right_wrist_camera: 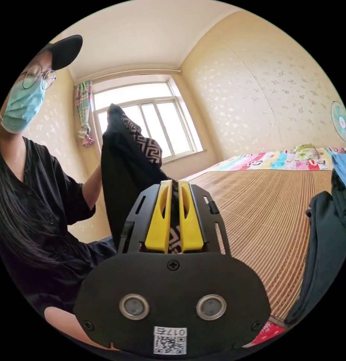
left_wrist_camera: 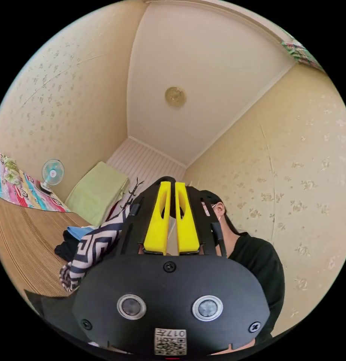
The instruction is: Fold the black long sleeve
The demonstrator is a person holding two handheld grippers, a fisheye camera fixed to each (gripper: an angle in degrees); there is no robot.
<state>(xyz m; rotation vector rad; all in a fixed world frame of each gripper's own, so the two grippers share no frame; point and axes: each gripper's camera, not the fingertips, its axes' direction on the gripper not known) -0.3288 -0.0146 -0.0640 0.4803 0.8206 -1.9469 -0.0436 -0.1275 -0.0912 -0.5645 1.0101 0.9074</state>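
Note:
The black long sleeve (right_wrist_camera: 124, 169) has a black-and-white geometric print and hangs in the air in front of the person (right_wrist_camera: 30, 180). My right gripper (right_wrist_camera: 175, 225) is shut on its lower part, and printed cloth shows between the yellow jaws. My left gripper (left_wrist_camera: 172, 222) points up at the ceiling with its jaws closed together. Dark cloth sits at the jaw tips, and the printed garment (left_wrist_camera: 94, 244) drapes down its left side. In the right gripper view the garment's top rises to a peak in front of the window.
A woven bamboo mat (right_wrist_camera: 263, 218) covers the bed. On it lies a pile of dark and blue clothes (right_wrist_camera: 323, 240) (left_wrist_camera: 73, 240). A colourful sheet (right_wrist_camera: 274, 160), a small fan (left_wrist_camera: 52, 173) and a green cushion (left_wrist_camera: 97, 191) lie at the far side. The person (left_wrist_camera: 255, 263) sits close behind the grippers.

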